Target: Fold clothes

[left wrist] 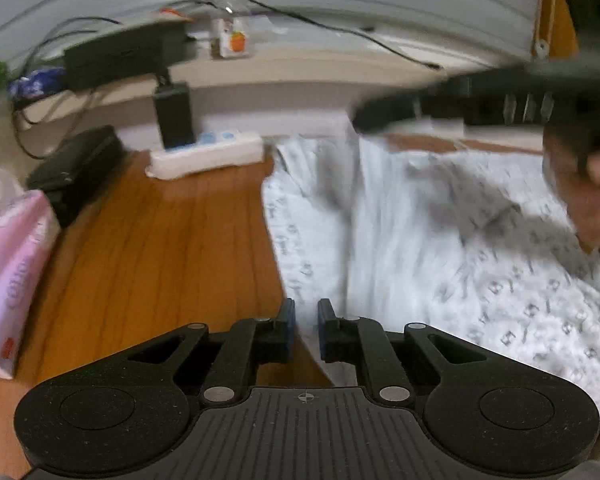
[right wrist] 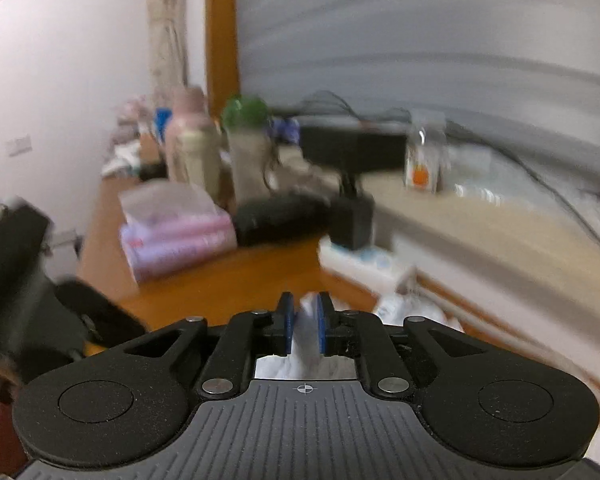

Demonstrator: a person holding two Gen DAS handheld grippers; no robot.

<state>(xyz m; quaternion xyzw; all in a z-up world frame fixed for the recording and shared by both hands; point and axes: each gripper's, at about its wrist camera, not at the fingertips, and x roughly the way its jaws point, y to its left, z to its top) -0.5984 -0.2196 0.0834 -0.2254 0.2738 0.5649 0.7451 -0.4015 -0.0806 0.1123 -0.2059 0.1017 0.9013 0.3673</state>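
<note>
A white garment with a small grey print point(left wrist: 440, 240) lies spread on the wooden table point(left wrist: 160, 240), its left edge running down the middle of the left wrist view. My left gripper point(left wrist: 306, 320) hovers over that edge, its blue pads a narrow gap apart with nothing between them. My right gripper point(left wrist: 380, 120), held by a hand point(left wrist: 588, 204), reaches over the far side of the garment. In the right wrist view a fold of the white cloth point(right wrist: 309, 332) stands between the right gripper's point(right wrist: 304, 320) blue pads, against the right pad and slightly clear of the left one.
A pink tissue pack point(left wrist: 8, 272), a black case point(left wrist: 76, 168) and a white power strip point(left wrist: 208, 156) with a black adapter sit at the table's left and back. Bottles point(right wrist: 192, 144) stand at the far corner. A ledge with cables point(left wrist: 340, 64) runs behind.
</note>
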